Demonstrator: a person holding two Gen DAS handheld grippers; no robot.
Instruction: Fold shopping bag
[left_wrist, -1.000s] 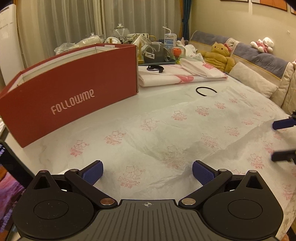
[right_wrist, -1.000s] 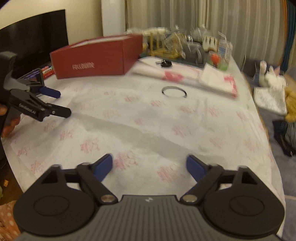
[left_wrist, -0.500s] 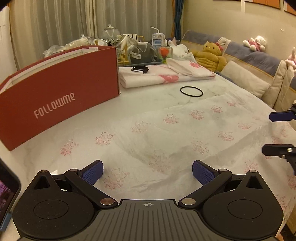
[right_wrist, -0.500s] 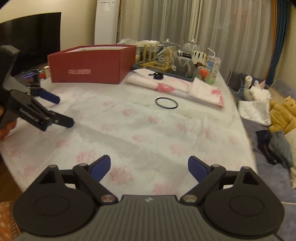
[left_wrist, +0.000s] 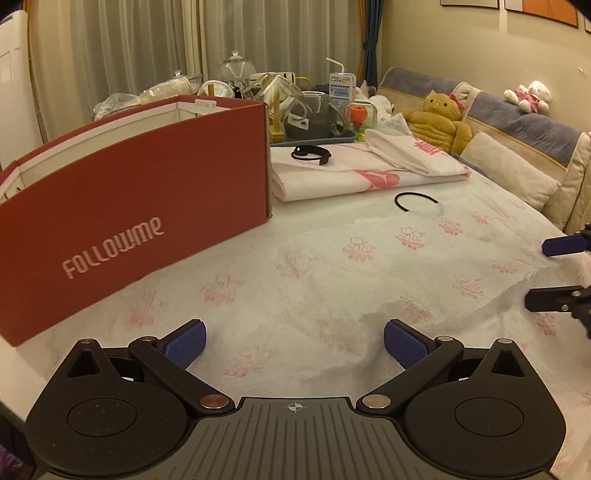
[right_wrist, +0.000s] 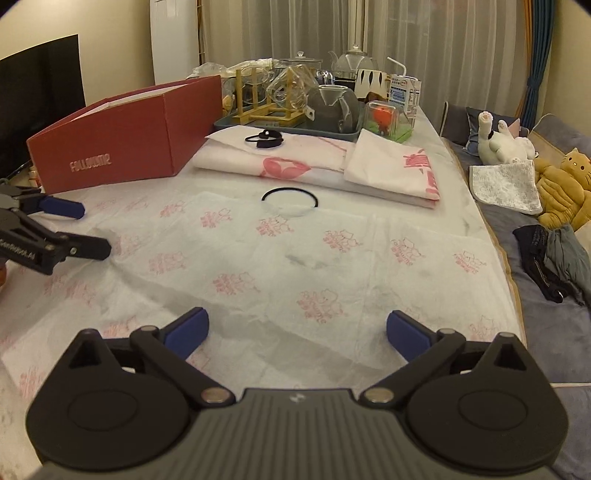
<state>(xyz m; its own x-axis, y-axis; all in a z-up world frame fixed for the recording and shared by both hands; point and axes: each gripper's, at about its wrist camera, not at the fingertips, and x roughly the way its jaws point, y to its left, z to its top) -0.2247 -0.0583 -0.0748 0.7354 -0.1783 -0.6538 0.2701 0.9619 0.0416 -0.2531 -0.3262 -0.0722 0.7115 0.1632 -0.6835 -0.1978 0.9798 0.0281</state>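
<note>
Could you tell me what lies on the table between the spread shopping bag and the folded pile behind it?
A black elastic ring, lying flat with its near side on the shopping bag and short of the folded pile; the right wrist view shows it best.

Left tongs (left_wrist: 294, 341): jaws spread wide, nothing between the blue pads.
Right tongs (right_wrist: 296, 333): jaws spread wide, nothing held, level with the left.

left gripper (left_wrist: 294, 341) spread over shopping bag (left_wrist: 369, 273)
</note>
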